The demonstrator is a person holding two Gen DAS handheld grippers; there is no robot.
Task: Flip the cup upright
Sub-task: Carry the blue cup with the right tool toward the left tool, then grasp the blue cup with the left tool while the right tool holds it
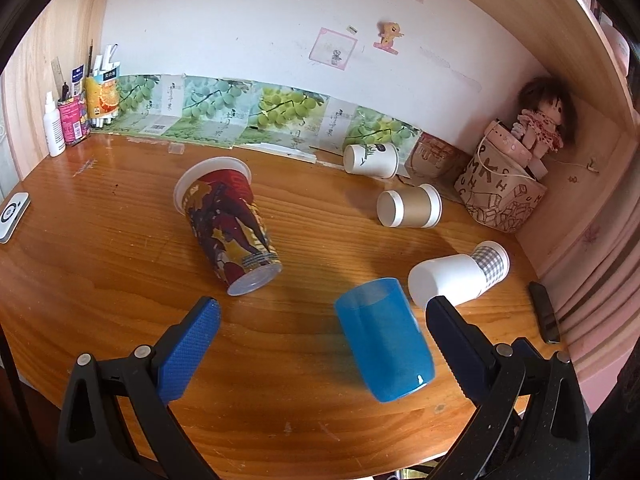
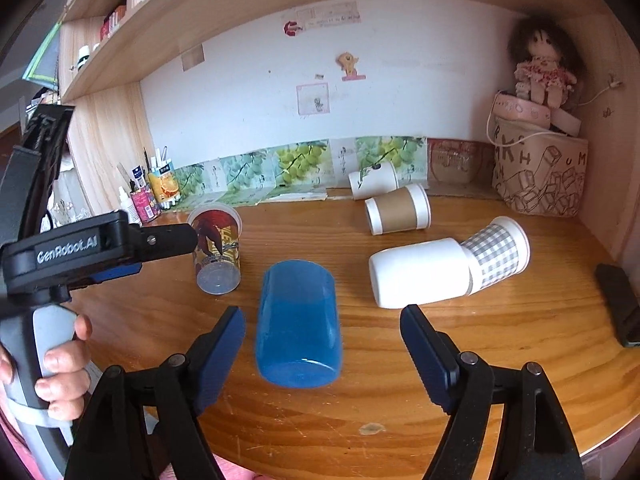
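A translucent blue cup (image 2: 298, 322) lies on its side on the wooden desk (image 2: 520, 340), base toward me, between the wide-open fingers of my right gripper (image 2: 322, 330). In the left wrist view the blue cup (image 1: 384, 340) lies between the open fingers of my left gripper (image 1: 320, 320), nearer the right finger. Neither gripper touches it. A red printed plastic cup (image 1: 230, 226) lies on its side further back. The left gripper's body (image 2: 92, 252) shows at the left of the right wrist view, held in a hand.
A white cup nested in a checked cup (image 2: 448, 270), a brown-sleeved paper cup (image 2: 398, 209) and a white leaf-print cup (image 2: 374, 180) lie on their sides. A paper bag with a doll (image 2: 540, 176) stands at the back right. A dark phone (image 2: 620, 304) lies right; pens and bottles (image 1: 76, 108) stand back left.
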